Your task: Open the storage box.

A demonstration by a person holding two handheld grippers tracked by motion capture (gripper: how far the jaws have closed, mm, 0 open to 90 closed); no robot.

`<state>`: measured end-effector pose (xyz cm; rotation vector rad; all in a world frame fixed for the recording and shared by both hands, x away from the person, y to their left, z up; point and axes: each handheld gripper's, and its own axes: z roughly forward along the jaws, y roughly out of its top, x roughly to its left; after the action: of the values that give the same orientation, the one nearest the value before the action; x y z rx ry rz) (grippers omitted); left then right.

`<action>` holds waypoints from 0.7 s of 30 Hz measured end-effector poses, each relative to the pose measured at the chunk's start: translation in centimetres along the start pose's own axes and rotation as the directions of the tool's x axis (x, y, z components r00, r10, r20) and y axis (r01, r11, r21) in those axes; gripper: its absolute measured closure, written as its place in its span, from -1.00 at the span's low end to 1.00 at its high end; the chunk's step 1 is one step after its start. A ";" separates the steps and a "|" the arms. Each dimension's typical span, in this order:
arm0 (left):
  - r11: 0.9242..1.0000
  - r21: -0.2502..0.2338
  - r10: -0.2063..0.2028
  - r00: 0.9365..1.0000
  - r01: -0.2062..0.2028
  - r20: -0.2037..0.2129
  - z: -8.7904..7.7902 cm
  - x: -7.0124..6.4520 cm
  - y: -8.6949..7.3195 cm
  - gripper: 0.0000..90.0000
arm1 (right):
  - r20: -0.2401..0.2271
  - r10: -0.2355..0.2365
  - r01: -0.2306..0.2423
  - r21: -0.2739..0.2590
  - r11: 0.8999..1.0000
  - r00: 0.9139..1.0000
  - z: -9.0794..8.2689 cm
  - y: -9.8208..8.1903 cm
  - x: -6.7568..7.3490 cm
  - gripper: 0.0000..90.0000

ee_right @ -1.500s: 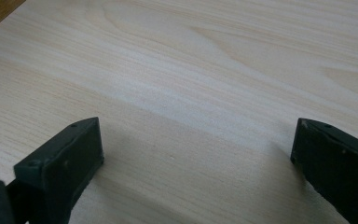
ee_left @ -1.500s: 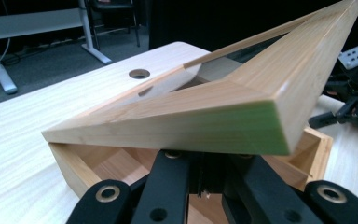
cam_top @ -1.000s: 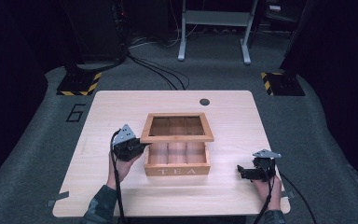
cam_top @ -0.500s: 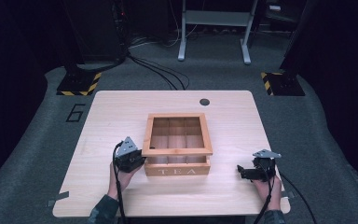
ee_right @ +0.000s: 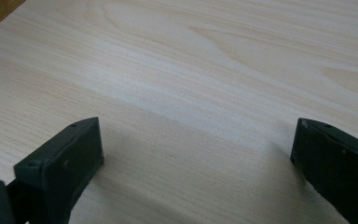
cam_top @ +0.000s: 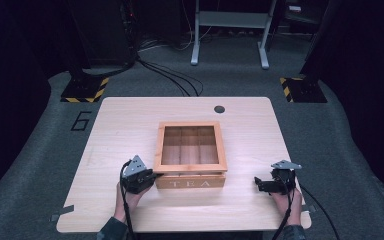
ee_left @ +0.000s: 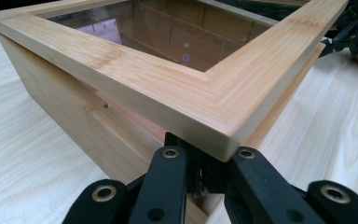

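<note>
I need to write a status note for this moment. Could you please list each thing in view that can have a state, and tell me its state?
tea box: upright on the table, compartments look empty.
lid: almost down, a narrow gap at the front corner.
left gripper: shut, at the lid's front corner.
right gripper: open, nothing between its jaws, over bare table.

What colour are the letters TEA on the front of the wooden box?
White on the tea box's pale wood front; the letters show best in the high view.
</note>
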<state>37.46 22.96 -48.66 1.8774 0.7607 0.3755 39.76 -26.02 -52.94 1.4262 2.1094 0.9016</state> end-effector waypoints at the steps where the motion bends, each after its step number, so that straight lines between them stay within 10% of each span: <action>1: 1.000 0.000 0.004 1.000 -0.004 0.000 -0.1 -0.1 0.0 0.95 | 0.000 0.000 0.000 0.000 1.000 1.000 0.0 0.0 0.0 -0.96; 21: 1.000 -0.018 -0.015 1.000 0.014 -0.016 -2.7 -0.5 -0.9 0.92 | 0.000 0.000 0.000 0.000 1.000 1.000 0.0 0.0 0.0 -0.96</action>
<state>35.25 24.84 -48.33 1.8535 0.7792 0.3875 39.76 -26.03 -52.94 1.4259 2.1097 0.9021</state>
